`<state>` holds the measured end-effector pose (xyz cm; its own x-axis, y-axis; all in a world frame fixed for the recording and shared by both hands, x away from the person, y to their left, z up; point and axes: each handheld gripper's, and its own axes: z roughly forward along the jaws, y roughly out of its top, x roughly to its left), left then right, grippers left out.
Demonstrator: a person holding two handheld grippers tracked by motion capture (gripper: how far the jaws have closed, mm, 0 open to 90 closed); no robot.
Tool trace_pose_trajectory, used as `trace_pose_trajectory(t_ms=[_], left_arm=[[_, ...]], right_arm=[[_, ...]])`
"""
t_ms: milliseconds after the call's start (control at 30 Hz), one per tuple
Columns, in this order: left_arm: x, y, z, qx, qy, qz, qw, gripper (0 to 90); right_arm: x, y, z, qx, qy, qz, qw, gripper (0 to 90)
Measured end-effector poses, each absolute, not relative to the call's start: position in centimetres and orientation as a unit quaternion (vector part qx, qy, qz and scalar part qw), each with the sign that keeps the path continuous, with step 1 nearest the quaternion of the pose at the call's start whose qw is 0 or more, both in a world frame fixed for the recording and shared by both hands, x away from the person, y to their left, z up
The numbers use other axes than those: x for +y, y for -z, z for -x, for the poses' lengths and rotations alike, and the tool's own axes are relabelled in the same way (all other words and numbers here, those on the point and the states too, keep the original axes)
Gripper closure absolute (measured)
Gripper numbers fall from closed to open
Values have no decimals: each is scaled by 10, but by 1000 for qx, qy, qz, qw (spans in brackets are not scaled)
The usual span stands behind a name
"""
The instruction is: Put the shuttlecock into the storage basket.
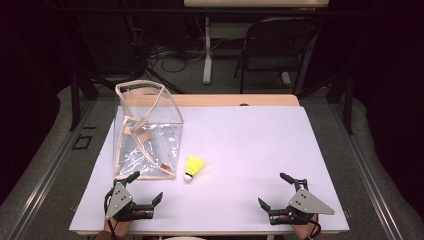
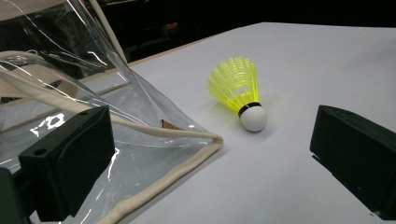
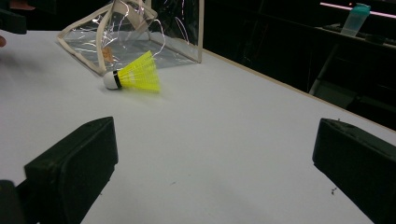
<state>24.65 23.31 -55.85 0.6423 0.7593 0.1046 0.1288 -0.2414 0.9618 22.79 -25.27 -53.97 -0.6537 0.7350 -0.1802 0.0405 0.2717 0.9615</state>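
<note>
A yellow shuttlecock with a white cork tip lies on its side on the white table, just right of a clear plastic bag with cream trim. In the left gripper view the shuttlecock lies ahead between the jaws, and the bag's corner reaches in from the left. My left gripper rests open near the front edge, below the bag. At the front right my right gripper is open as well, with bare table between its jaws; its view has the shuttlecock and bag far off.
A wooden strip borders the table's far edge. Beyond it stand a dark chair and a white table leg on a floor with cables. A teal-capped bottle stands on a far surface.
</note>
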Motion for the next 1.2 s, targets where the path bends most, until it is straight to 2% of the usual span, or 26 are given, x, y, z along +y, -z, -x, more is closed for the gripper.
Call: trace_pose_trajectory(t_ms=[833, 1200], left_arm=[[231, 544, -259, 347, -274, -724, 529, 1], [216, 538, -260, 346, -270, -747, 499, 0]], right_arm=[[-251, 542, -230, 736, -537, -270, 312, 0], [-250, 541, -229, 739, -533, -267, 314, 0]])
